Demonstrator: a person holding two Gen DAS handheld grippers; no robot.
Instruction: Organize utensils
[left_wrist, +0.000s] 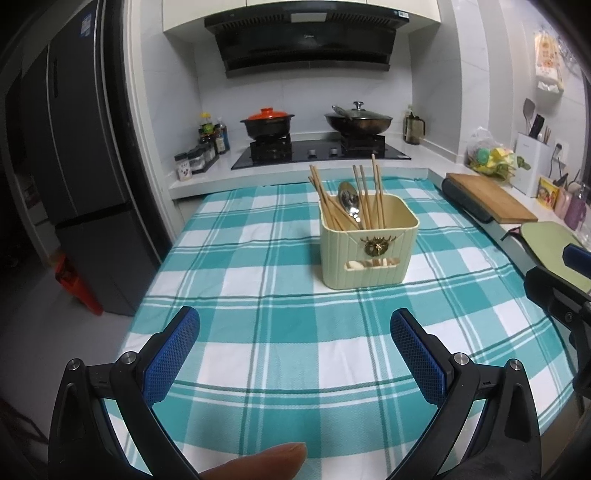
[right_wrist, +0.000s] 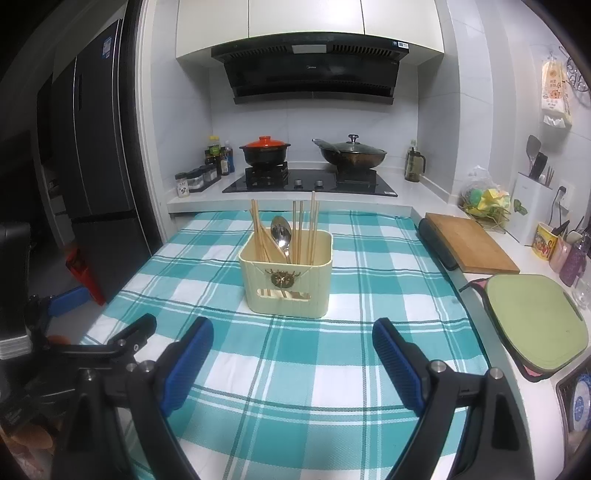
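1. Left wrist view: my left gripper (left_wrist: 294, 332) has its fingers (left_wrist: 173, 354) spread wide with nothing between them, hovering over the checked cloth (left_wrist: 258, 280) on the desk.
2. The cream utensil holder (left_wrist: 367, 243) stands ahead of the fingers and a little toward the right one, well apart from both tips. The chopsticks (left_wrist: 364, 192) and a metal spoon (left_wrist: 349, 201) stand in it, leaning against each other.
3. I see no loose utensil on the cloth between or beside the fingers, so I judge the sorting is done or nearly so.
4. If anything needs tidying, I would go in from above, pinch a single chopstick near its top and steady the holder so it does not tip.
5. Part of the right gripper (left_wrist: 561, 288) enters at the right edge, cut off; a fingertip (left_wrist: 269, 461) of my own shows at the bottom.
6. Right wrist view: the right gripper (right_wrist: 291, 339) also has its fingers (right_wrist: 397, 363) spread and empty.
7. The holder stands straight ahead, slightly nearer the left finger, still clear of both.
8. The holder's floor and the utensils' lower ends are hidden by its wall; a slot low on the front shows something pale that I cannot identify.
9. The left gripper appears at the left edge, mostly cut off.
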